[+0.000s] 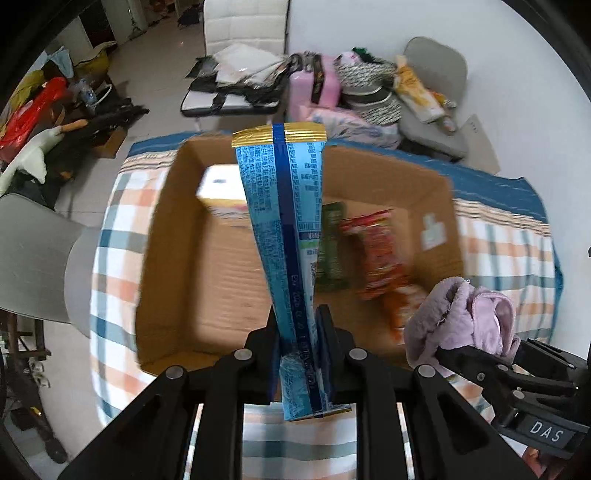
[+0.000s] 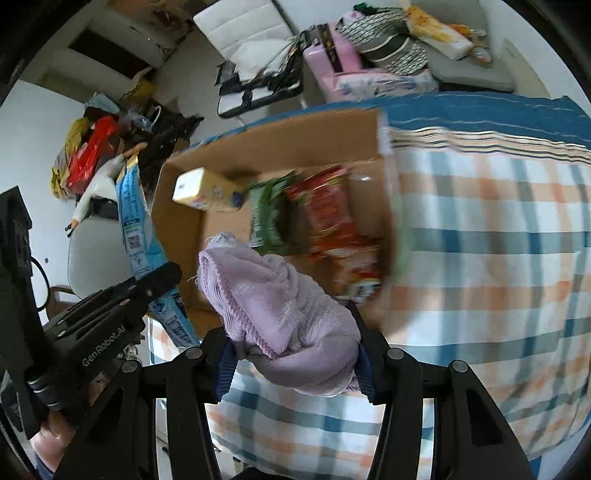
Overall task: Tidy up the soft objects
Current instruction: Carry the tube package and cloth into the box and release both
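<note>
My left gripper (image 1: pixel 297 332) is shut on a tall blue packet with a gold top (image 1: pixel 284 221), held upright above the near edge of an open cardboard box (image 1: pixel 207 277). My right gripper (image 2: pixel 295 354) is shut on a bunched lilac towel (image 2: pixel 280 302), held over the box's near side. The towel also shows in the left wrist view (image 1: pixel 458 317) at the lower right, and the blue packet in the right wrist view (image 2: pixel 136 221) at the left. Inside the box lie a white and yellow carton (image 2: pixel 207 192), a green packet (image 2: pixel 269 218) and a red packet (image 2: pixel 332 218).
The box stands on a table with a checked cloth (image 2: pixel 480 258). A grey chair (image 1: pixel 33 254) is at the left. Behind the table are a white chair (image 1: pixel 243 33), a grey chair with clothes (image 1: pixel 432 85) and piled bags (image 1: pixel 314 85) on the floor.
</note>
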